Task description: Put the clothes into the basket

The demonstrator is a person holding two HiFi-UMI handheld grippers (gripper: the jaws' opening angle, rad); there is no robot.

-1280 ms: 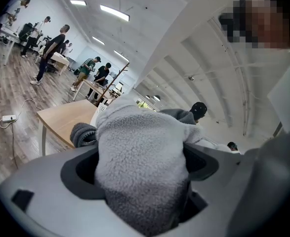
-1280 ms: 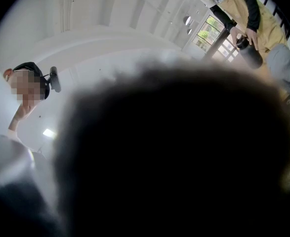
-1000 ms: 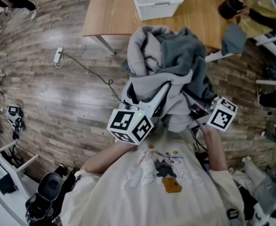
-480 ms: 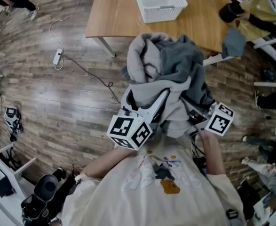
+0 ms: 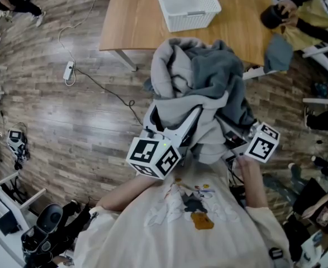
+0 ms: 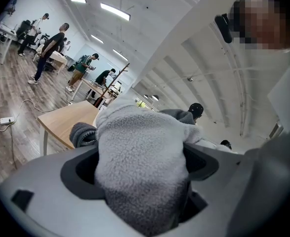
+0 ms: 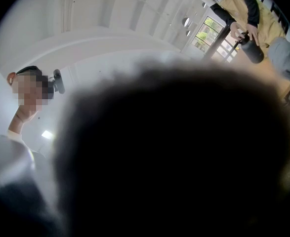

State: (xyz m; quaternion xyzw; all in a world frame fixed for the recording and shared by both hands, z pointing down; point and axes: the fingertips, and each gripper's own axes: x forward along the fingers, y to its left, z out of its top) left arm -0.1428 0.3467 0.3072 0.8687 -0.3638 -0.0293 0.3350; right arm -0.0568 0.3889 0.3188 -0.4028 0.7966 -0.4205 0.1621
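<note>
A bundle of clothes (image 5: pixel 200 88) hangs above the wood-plank floor (image 5: pixel 57 127), near the edge of the wooden table (image 5: pixel 133 21) where the white basket (image 5: pixel 189 19) stands, well apart from the load. The head view shows both tools pushed up into the bundle from below. Only the left gripper view gives the detail: the left gripper (image 6: pixel 142 167) has its jaws clamped on a thick fold of pale grey fleece (image 6: pixel 140 152). The right gripper (image 5: pixel 231 130) is buried under a darker grey garment (image 5: pixel 219 71); in its own view dark, blurred cloth (image 7: pixel 174 157) fills the lens, so its jaws cannot be read. A white power strip (image 5: pixel 69 71) and its cable lie on the floor, and other people (image 6: pixel 48 53) stand at desks across the bright, white-ceilinged room.
</note>
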